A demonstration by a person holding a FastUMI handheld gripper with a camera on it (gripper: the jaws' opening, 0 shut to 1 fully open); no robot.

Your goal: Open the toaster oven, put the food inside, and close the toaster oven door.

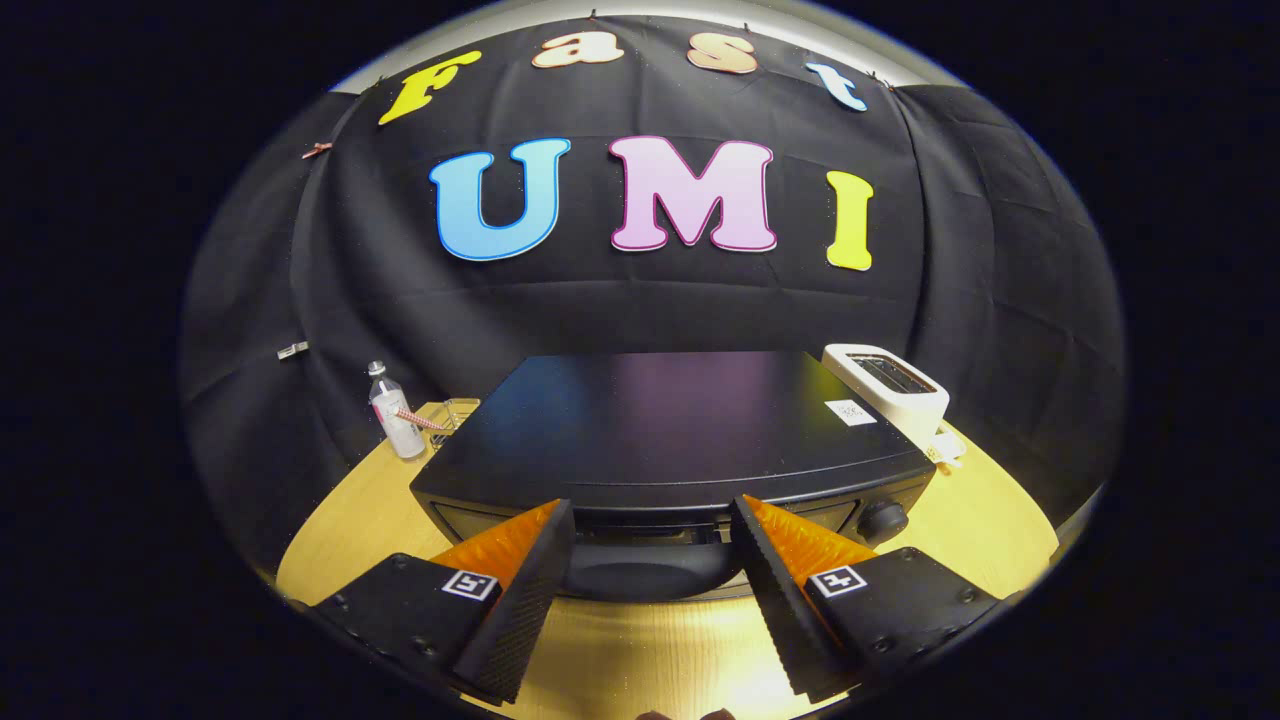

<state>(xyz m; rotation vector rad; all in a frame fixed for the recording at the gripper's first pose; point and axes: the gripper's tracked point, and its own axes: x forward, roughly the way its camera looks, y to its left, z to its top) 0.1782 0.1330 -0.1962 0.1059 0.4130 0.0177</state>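
- The gripper (pixel 650 525) hangs just above the front of the toaster oven (pixel 670 430), its two fingers spread wide and gripping nothing.
- The left finger's tip sits at about 10 o'clock from the oven's door handle (pixel 648 578), the right finger's tip at about 2 o'clock from it; the handle, a dark rounded bar, lies in the gap between them.
- Neither finger can be seen pressing on the handle or the door; whether they touch the front face cannot be told from this angle.
- The toaster oven is a black box with a flat, glossy top, standing on the wooden counter (pixel 1000 530) straight ahead of the fingers, at 12 o'clock. Its door looks closed.
- A round knob (pixel 883 520) sits on the oven's front at the right end, at about 3 o'clock from the right fingertip.
- A small white label (pixel 850 411) lies on the oven's top near its right rear corner.
- A white slot toaster (pixel 888 390) stands beyond the oven's right rear corner, at roughly 1 o'clock from the gripper.
- A clear bottle (pixel 393 410) with a white label stands on the counter at the oven's left rear corner, at about 10 o'clock, and a clear glass (pixel 457 411) is just beside it, next to the oven.
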